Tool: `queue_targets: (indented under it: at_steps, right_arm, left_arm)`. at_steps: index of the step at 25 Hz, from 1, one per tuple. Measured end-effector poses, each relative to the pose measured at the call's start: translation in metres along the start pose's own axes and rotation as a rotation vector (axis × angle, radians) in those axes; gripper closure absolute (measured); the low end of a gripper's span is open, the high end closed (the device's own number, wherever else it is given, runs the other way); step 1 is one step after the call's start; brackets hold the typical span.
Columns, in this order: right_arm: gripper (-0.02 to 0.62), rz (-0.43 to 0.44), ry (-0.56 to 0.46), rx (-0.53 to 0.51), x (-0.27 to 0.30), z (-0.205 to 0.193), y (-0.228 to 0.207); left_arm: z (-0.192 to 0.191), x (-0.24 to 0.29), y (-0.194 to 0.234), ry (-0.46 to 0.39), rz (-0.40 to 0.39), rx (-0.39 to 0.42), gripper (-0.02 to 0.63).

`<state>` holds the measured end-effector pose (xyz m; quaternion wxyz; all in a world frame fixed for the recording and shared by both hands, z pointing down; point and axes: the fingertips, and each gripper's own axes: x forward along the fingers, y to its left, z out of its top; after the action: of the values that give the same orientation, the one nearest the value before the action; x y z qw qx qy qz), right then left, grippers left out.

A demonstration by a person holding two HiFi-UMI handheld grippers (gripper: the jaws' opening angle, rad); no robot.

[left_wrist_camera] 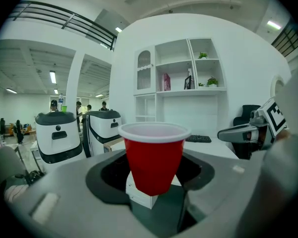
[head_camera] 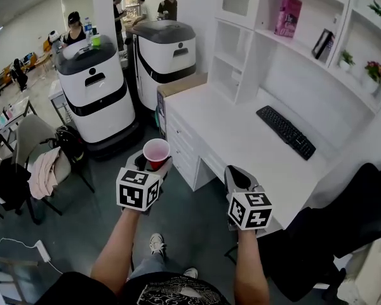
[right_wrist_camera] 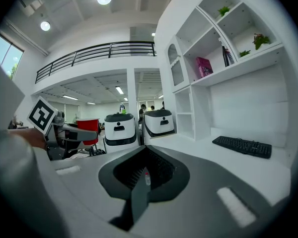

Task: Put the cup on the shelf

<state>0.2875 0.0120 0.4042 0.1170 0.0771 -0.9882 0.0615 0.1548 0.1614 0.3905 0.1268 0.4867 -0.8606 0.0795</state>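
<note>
An upright red plastic cup [head_camera: 156, 152] with a white rim is held in my left gripper [head_camera: 153, 168], which is shut on it in the air in front of the desk. The left gripper view shows the cup [left_wrist_camera: 154, 155] standing between the jaws. My right gripper [head_camera: 236, 178] hovers at the desk's front edge, shut and empty; its jaws meet in the right gripper view [right_wrist_camera: 145, 178]. The white shelf unit [head_camera: 286, 37] rises at the back of the desk, holding a pink box [head_camera: 287, 16] and small plants.
The white desk [head_camera: 235, 138] carries a black keyboard [head_camera: 286, 132]. Two white-and-black robot carts [head_camera: 96, 91] stand to the left on the floor. A black chair [head_camera: 343, 221] is at the right. Several people stand in the far background.
</note>
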Motion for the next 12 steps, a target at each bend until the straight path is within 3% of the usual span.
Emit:
queue_targets:
  at_steps: [12]
  right_arm:
    - [0.571,-0.09,0.029,-0.012,0.094,0.027,-0.004]
  left_arm:
    - [0.026,0.086,0.079,-0.011,-0.094,-0.005,0.345]
